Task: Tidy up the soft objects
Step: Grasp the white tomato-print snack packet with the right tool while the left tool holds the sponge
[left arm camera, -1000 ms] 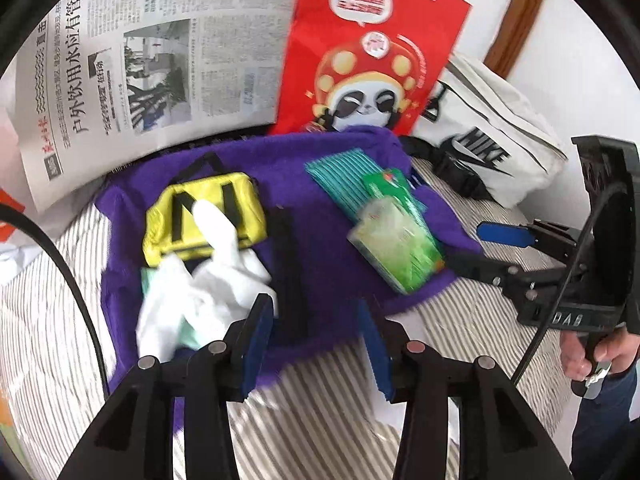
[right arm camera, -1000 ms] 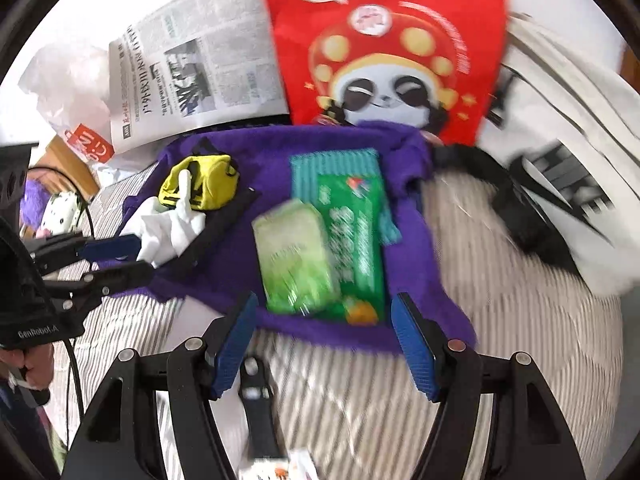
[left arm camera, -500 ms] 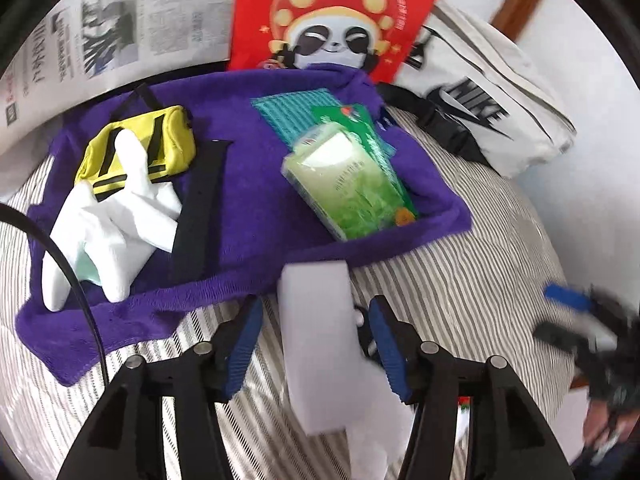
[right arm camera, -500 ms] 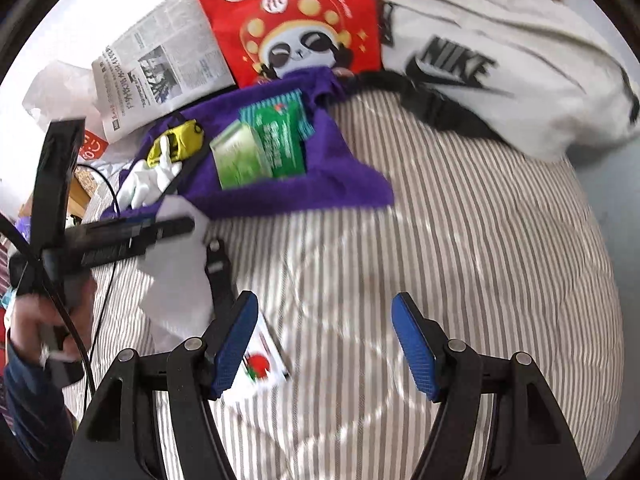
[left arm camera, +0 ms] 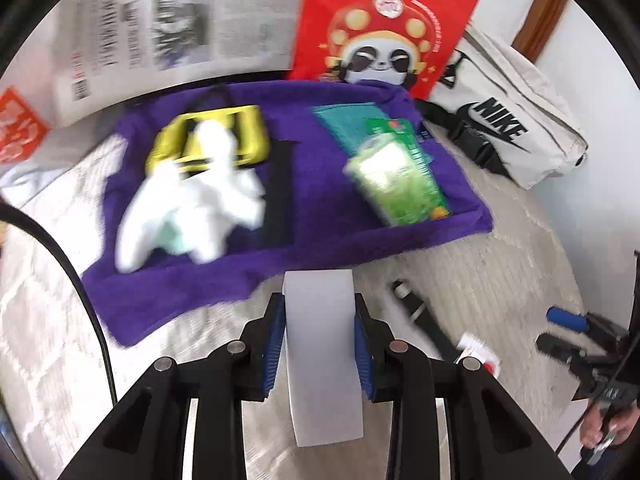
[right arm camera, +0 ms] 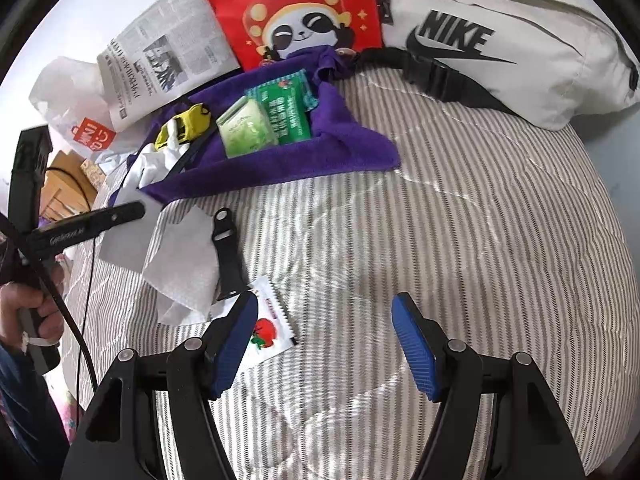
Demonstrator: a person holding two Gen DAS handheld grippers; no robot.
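Note:
My left gripper (left arm camera: 318,344) has a white folded tissue (left arm camera: 320,352) between its blue pads. The jaws are closing and both pads touch the tissue's sides, just below the near edge of the purple towel (left arm camera: 360,248). On the towel lie a yellow pouch (left arm camera: 244,140), a white glove-like cloth (left arm camera: 192,204), a black strap (left arm camera: 276,200) and green tissue packs (left arm camera: 396,188). My right gripper (right arm camera: 324,304) stands open over striped bedding (right arm camera: 460,240) with nothing between its fingers. A tomato sachet (right arm camera: 268,328) lies by its left finger. The left gripper's finger (right arm camera: 120,214) shows at the left, on the tissue (right arm camera: 184,264).
A red panda bag (left arm camera: 384,28), a newspaper (left arm camera: 180,28) and a white Nike bag (left arm camera: 508,120) line the back. A short black strap piece (right arm camera: 228,256) lies on the bedding beside the tissue. A hand (right arm camera: 24,308) holds the left gripper's handle.
My left gripper drew back from over the towel to the white tissue on the bedding and narrowed around it. My right gripper swung away from the towel to the striped bedding, still open.

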